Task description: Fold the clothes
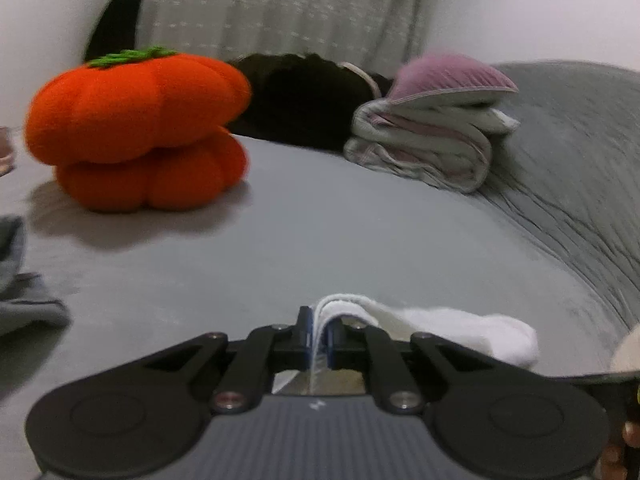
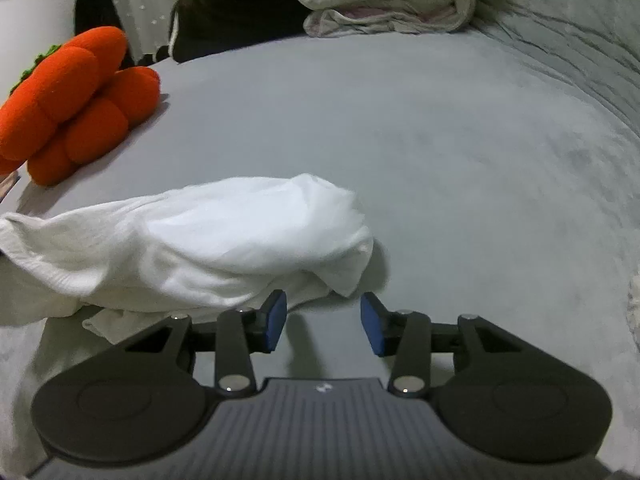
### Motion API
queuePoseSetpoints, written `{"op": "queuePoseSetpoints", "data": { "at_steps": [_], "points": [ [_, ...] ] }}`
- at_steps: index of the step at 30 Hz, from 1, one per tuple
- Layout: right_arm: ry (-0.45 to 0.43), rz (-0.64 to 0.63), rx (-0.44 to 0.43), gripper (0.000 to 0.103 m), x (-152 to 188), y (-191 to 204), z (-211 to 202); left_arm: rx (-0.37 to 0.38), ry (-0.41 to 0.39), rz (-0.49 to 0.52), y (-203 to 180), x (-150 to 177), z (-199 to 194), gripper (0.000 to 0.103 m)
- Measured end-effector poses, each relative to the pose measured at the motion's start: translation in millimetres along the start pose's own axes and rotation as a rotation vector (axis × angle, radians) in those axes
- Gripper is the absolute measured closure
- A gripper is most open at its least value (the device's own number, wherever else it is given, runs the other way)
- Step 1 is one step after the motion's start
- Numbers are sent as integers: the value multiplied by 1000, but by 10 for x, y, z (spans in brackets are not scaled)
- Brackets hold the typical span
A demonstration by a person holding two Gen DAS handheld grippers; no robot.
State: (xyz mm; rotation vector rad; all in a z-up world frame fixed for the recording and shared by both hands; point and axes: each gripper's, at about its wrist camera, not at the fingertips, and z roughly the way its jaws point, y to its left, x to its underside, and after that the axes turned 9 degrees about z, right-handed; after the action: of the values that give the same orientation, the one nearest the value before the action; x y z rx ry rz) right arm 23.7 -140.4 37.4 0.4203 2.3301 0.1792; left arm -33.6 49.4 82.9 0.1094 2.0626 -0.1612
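Two orange pumpkin cushions [image 1: 136, 128], stacked one on the other, sit at the far left of the grey bed surface [image 1: 340, 232] in front of you, well apart from the work. Behind them lies a dark bundle [image 1: 300, 100], and to its right a folded pile of pale bedding [image 1: 428, 148] with a pink-topped piece on it. Rumpled grey cloth [image 1: 24, 292] lies at the left edge. Nothing stands between your grippers and the garment.

Your left gripper [image 1: 320, 336] is pinched tight on an edge of the white garment [image 1: 460, 332], which trails off to its right. In the right wrist view the garment [image 2: 200, 248] lies bunched on the bed, its near edge touching your right gripper's [image 2: 324, 320] left pad. That gripper's jaws stand partly apart with only bare bed between them.
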Motion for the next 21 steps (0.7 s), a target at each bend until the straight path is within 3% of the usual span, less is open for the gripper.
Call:
{"op": "queuePoseSetpoints", "data": {
  "at_steps": [3, 8, 9, 10, 12, 15, 18, 21],
  "points": [
    [-6, -18, -13, 56, 0, 35, -1, -39, -1, -66, 204, -26, -77, 97],
    [-5, -9, -39, 51, -4, 51, 15, -21, 51, -213, 517, -18, -129, 94],
    [-6, -11, -36, 50, -7, 54, 20, -15, 78, -231, 554, -1, -104, 82],
    [-5, -10, -33, 50, -10, 52, 26, -27, 107, -240, 571, 18, -81, 62],
    [-5, -4, -26, 49, -9, 43, 32, -91, 132, -229, 561, 47, -98, 53],
    [-13, 16, -14, 49, 2, 35, 18, -96, 105, -214, 510, 11, -188, 48],
    [-8, 40, -3, 49, -14, -3, 20, -13, 84, -186, 347, 23, -294, 42],
    [5, 58, 3, 48, -10, -10, 49, 83, 146, -155, 149, 169, -266, 38]
  ]
}}
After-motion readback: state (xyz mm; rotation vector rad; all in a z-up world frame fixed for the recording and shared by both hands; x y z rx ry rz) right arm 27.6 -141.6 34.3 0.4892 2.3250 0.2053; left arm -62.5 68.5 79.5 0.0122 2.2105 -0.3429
